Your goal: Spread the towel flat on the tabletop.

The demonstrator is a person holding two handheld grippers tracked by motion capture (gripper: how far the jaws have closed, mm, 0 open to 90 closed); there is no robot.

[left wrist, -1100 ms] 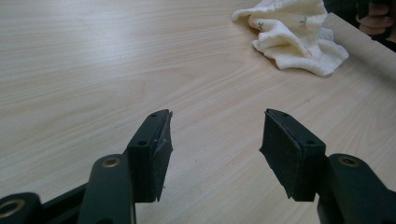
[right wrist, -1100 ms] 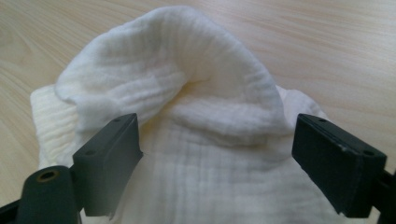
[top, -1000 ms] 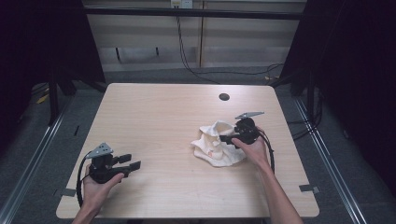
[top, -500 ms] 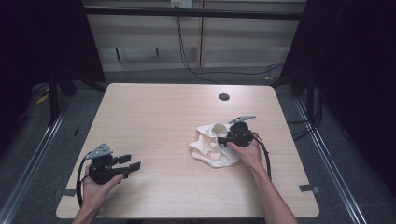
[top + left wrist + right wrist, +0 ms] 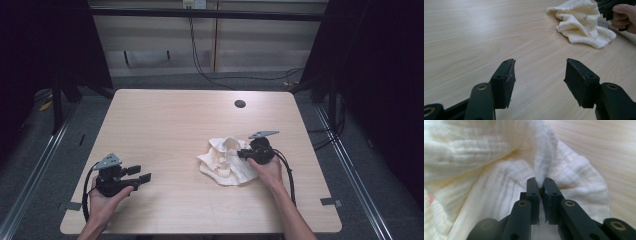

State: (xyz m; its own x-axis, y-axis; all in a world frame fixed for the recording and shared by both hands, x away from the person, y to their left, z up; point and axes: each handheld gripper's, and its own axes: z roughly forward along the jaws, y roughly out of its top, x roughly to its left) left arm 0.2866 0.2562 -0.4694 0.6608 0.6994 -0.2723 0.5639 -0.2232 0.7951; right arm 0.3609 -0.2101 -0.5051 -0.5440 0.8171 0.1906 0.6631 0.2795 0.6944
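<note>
Cream muslin is pinched between the jaws of the right gripper (image 5: 541,187): a thin raised fold of the crumpled cloth (image 5: 486,170) stands up from between the pad tips, and the jaws have just been closing on it. Only that narrow ridge is caught; the rest of the cloth lies loose beyond and to either side of the jaws, on the wooden table (image 5: 599,142). From such a shallow bite the fold could be pulled free once the cloth is lifted or dragged, since soft layered fabric slides easily under its own weight. A second risk is judged from the bunching: a single layer may have been taken, so the heap could be opened unevenly or trailed across the table.

The left gripper (image 5: 539,75) is held with its jaws wide apart and nothing between them, bare table beneath. The cloth (image 5: 581,23) is seen well ahead of those jaws, toward their right, beside the right hand (image 5: 624,17). If the cloth is swung quickly, the left gripper may be too far off to catch a free corner.
</note>
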